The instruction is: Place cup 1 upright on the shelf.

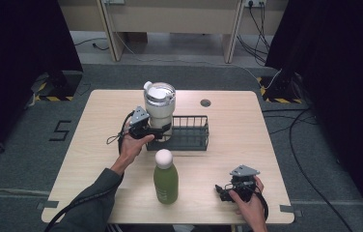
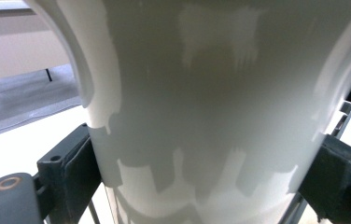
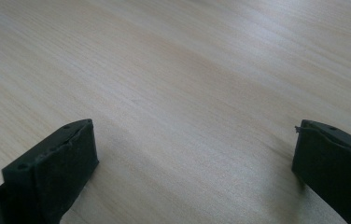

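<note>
A white tumbler (image 1: 159, 110) with a clear lid stands upright at the left end of a black wire basket (image 1: 191, 140) in the middle of the table. My left gripper (image 1: 162, 131) reaches in from the left and is shut on the tumbler's lower body. In the left gripper view the tumbler (image 2: 211, 93) sits between both jaws, whose pads (image 2: 73, 163) press its sides. Whether the tumbler rests on the basket floor or hangs just above it, I cannot tell. My right gripper (image 1: 223, 192) lies open near the front right edge, with only bare wood between its jaws (image 3: 194, 158).
A green bottle (image 1: 165, 181) with a white round cap stands near the front middle, between the two hands. The right part of the basket holds nothing. A small dark round inset (image 1: 205, 102) sits in the wooden table (image 1: 237, 130) at the back.
</note>
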Demonstrator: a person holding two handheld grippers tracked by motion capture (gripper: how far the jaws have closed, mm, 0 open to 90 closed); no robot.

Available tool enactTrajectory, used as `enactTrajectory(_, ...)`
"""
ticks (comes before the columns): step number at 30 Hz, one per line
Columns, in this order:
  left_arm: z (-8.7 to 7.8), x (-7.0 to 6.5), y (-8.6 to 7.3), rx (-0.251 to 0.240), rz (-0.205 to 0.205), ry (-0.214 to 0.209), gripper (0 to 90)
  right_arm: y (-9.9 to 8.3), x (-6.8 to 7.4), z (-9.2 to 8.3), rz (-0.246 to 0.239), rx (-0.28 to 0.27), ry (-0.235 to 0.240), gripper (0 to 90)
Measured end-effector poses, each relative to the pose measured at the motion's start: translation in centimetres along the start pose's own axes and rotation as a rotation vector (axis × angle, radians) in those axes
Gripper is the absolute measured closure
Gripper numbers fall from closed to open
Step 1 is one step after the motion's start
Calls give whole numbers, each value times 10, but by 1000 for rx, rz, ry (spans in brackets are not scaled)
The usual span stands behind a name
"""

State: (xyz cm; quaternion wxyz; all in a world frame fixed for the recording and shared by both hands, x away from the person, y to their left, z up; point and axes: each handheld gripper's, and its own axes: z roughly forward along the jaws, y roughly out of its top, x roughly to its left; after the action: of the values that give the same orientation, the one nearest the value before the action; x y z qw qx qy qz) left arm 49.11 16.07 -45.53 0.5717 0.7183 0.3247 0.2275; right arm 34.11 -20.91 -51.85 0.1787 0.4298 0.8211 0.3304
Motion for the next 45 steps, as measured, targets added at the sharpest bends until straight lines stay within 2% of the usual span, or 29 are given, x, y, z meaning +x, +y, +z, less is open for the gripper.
enactTrajectory(5, -2, -2, -4, -14, 33, -5, 108, 0, 0, 0, 0, 1, -1, 3)
enactTrajectory(16, -2, -3, -9, -53, 24, -8, 105, 0, 0, 0, -5, -3, -2, 4)
enactTrajectory(29, -2, -3, -10, -60, 32, 7, 99, 0, 0, 0, -6, -3, -2, 4)
enactTrajectory(32, -2, -4, -10, -57, 29, -3, 99, 0, 0, 0, -5, -3, -2, 4)
enactTrajectory(36, -3, -4, -9, -55, 31, 11, 98, 0, 0, 0, -6, -3, -2, 4)
enactTrajectory(40, -4, -4, -10, -59, 32, 8, 99, 0, 0, 0, -5, -3, -3, 4)
enactTrajectory(41, -4, -4, -10, -59, 27, -4, 99, 0, 0, 0, -5, -3, -3, 5)
enactTrajectory(45, -4, -4, -11, -60, 33, 0, 99, 0, 0, 0, -7, -3, -3, 4)
